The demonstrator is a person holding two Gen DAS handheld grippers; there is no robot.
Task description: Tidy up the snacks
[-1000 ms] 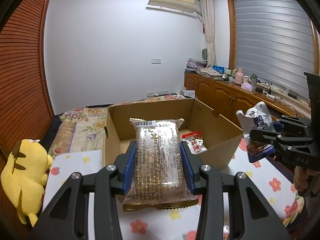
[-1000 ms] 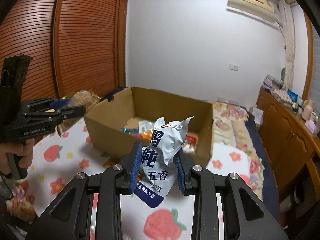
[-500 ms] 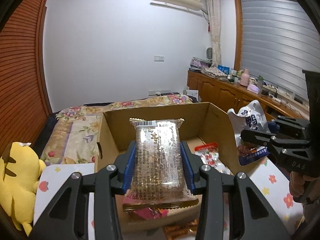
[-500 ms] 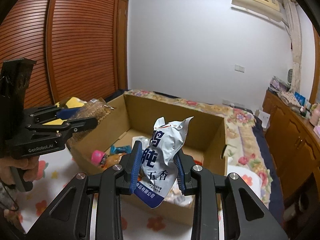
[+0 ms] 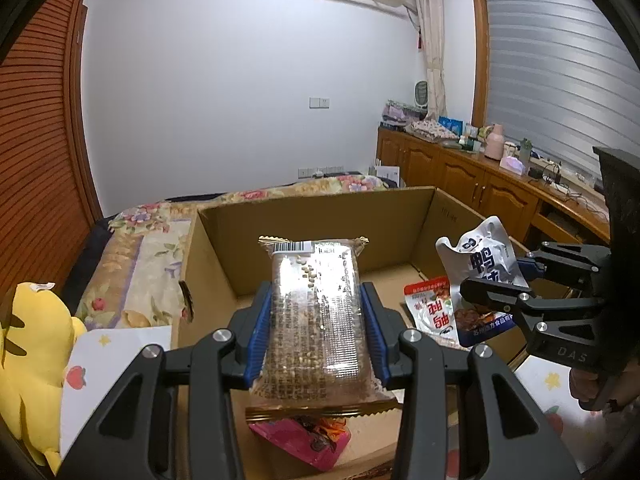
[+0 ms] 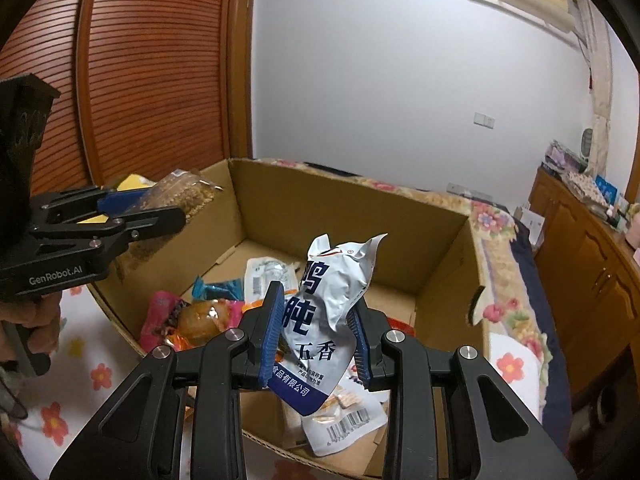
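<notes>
My left gripper (image 5: 316,328) is shut on a clear packet of brown seeds (image 5: 316,320), held over the near left part of an open cardboard box (image 5: 320,216). My right gripper (image 6: 318,332) is shut on a white and blue snack pouch (image 6: 320,320), held over the box's (image 6: 352,216) near right part. Each gripper shows in the other view: the right one (image 5: 496,284) with its pouch (image 5: 480,260), the left one (image 6: 160,208) with its packet (image 6: 180,196). Several snack packs lie inside the box, among them a red and white pouch (image 5: 430,308) and a pink pack (image 6: 160,316).
The box stands on a white cloth with fruit and flower prints (image 6: 80,360). A yellow plush toy (image 5: 28,360) lies at the left. A floral bed (image 5: 140,240) is behind the box, wooden cabinets (image 5: 460,176) at the right, a slatted wooden wardrobe (image 6: 140,80) at the left.
Both grippers have moved forward with their packs, from short of the box to over its open inside. More of the box's contents show now.
</notes>
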